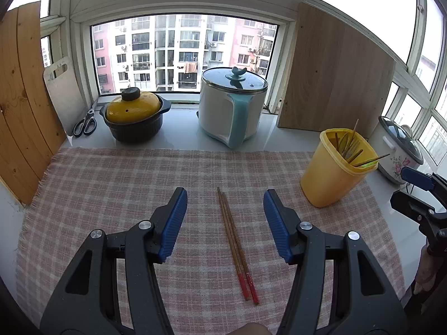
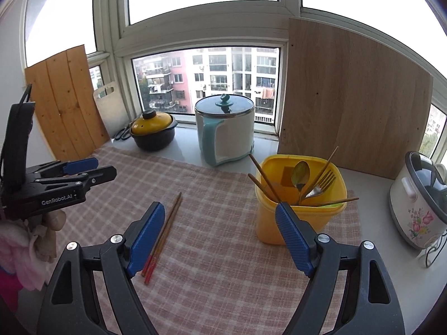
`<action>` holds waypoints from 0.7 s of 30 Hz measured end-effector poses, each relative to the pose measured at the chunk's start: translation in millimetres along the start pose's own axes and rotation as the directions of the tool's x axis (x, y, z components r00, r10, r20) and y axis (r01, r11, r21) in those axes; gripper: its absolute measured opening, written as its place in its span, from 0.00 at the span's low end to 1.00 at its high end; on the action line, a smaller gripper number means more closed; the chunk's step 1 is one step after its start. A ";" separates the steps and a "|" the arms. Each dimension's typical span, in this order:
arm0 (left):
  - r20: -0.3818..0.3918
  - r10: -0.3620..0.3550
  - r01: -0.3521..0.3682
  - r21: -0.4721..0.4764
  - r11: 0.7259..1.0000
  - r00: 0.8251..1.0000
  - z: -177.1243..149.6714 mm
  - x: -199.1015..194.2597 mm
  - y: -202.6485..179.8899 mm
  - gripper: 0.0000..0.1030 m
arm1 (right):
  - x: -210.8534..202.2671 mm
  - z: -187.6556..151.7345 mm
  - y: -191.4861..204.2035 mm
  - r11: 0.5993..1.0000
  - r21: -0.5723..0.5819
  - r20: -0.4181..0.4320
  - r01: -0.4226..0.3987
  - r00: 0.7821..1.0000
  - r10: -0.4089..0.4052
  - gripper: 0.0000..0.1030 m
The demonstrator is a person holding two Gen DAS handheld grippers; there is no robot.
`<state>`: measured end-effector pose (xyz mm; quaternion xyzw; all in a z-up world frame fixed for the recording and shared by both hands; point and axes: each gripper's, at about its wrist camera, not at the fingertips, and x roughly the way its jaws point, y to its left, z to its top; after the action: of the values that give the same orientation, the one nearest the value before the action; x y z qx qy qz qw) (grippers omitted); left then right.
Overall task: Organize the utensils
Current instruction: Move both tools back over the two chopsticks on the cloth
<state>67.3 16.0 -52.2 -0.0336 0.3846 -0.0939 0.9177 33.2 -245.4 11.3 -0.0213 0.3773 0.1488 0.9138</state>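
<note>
A pair of wooden chopsticks with red ends lies on the pink checked cloth. My left gripper hovers over them, open, with its blue pads on either side and not touching them. In the right wrist view the chopsticks lie just beyond the left pad of my right gripper, which stands wide open and empty. The yellow utensil holder at the cloth's right holds a spoon, a fork and several chopsticks. The holder also shows in the left wrist view.
On the sill behind stand a dark clay pot with a yellow lid, a white and teal pot and scissors. Wooden boards lean at both sides. A flowered rice cooker sits far right.
</note>
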 end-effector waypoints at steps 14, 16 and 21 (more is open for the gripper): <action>-0.232 -0.016 0.009 -0.031 0.999 0.973 -43.6 99.0 16.1 0.57 | 17.2 -32.2 -2.5 0.995 0.075 -0.123 0.064 0.991 -0.054 0.79; -0.250 -0.016 0.006 -0.042 0.999 0.968 -46.6 110.0 17.3 0.52 | 18.4 -35.4 -5.3 0.993 0.092 -0.134 0.068 0.989 -0.056 0.79; -0.268 -0.012 0.003 -0.034 0.999 0.963 -50.8 128.4 12.9 0.39 | 20.7 -44.0 -10.1 0.990 0.120 -0.160 0.071 0.986 -0.051 0.79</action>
<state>121.1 3.7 -179.5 -0.0373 0.5068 -0.0947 0.8560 20.0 -256.4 -35.2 0.0129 0.4557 0.0947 0.8850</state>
